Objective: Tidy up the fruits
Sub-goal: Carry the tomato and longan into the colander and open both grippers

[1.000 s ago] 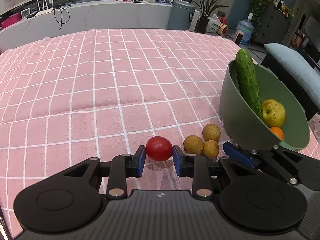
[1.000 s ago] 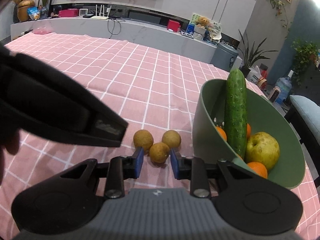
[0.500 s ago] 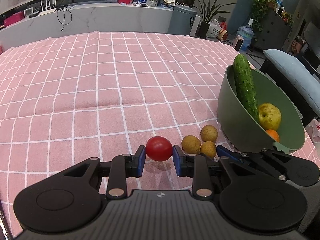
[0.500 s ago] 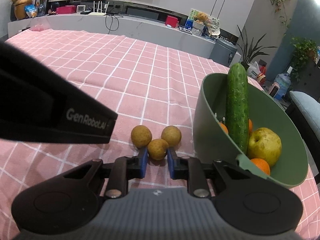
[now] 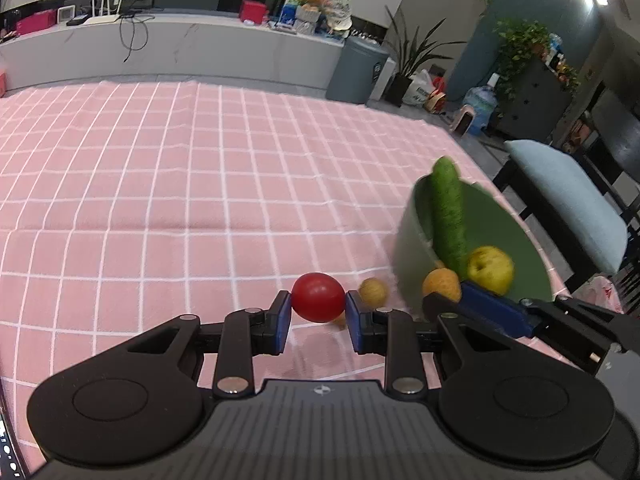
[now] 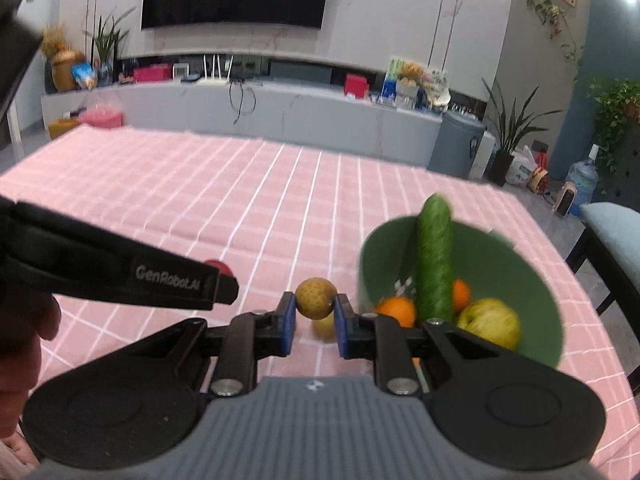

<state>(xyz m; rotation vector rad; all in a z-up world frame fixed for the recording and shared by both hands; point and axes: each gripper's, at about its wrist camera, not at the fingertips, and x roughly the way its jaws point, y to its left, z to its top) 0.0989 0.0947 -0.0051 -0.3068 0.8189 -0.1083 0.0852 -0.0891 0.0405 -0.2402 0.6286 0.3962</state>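
A red tomato (image 5: 318,297) is clamped between the blue pads of my left gripper (image 5: 318,309), held above the pink checked cloth. My right gripper (image 6: 315,309) is shut on a small brown round fruit (image 6: 315,297), also lifted off the cloth. In the left wrist view that same fruit (image 5: 441,285) hangs just in front of the green bowl (image 5: 408,248). Another brown fruit (image 5: 373,291) lies on the cloth beside the bowl, and a third shows partly behind the tomato. The bowl (image 6: 500,256) holds an upright cucumber (image 6: 434,256), oranges (image 6: 394,310) and a yellow apple (image 6: 490,322).
The bowl stands near the table's right edge, with a cushioned chair (image 5: 560,200) just beyond it. A hand (image 6: 24,328) and the left gripper's black body (image 6: 168,280) fill the left of the right wrist view. Pink cloth (image 5: 160,200) stretches away to the left and back.
The right gripper's jaws closed on the middle brown fruit and lifted it off the cloth. Both grippers rose, and the left kept its hold on the tomato.
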